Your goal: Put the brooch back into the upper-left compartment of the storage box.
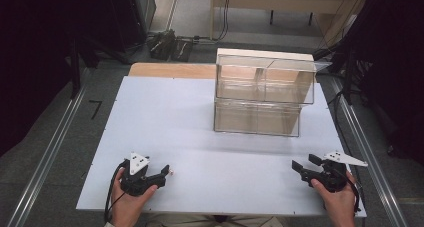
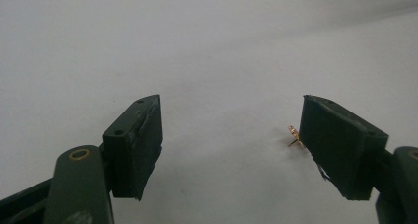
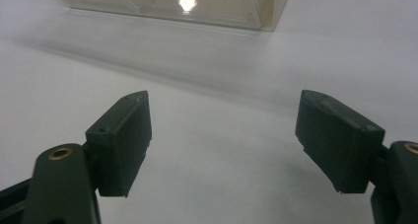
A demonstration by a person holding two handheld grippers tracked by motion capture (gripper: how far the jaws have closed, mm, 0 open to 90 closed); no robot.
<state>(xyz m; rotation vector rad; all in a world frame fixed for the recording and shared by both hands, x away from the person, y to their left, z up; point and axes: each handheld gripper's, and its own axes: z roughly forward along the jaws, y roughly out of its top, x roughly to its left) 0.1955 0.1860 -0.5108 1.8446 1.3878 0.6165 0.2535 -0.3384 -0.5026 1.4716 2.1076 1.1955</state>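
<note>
Left gripper (image 1: 162,173) is resting near the front left corner of the white worktop (image 1: 165,112), held in the person's left hand (image 1: 129,202). Its jaws are standing wide apart, clamped on nothing. A small gold-coloured pin-like item (image 1: 172,172) is lying on the worktop just off the jaw tips in the high view, where it is reading as little more than a speck. The left gripper view is resolving it better: the small gold-coloured pin-like item (image 2: 294,135) is sitting right beside the inner face of the right-hand jaw, and whether it is touching that jaw cannot be told.

Right gripper (image 1: 306,165) is resting near the front right corner, in the right hand (image 1: 339,199), jaws likewise spread with nothing between them.

A clear two-tier bin unit (image 1: 262,94) is standing toward the rear right of the worktop, well apart from both grippers. The right gripper view is showing its lower front edge (image 3: 172,4) ahead of the jaws, with bare worktop between.
</note>
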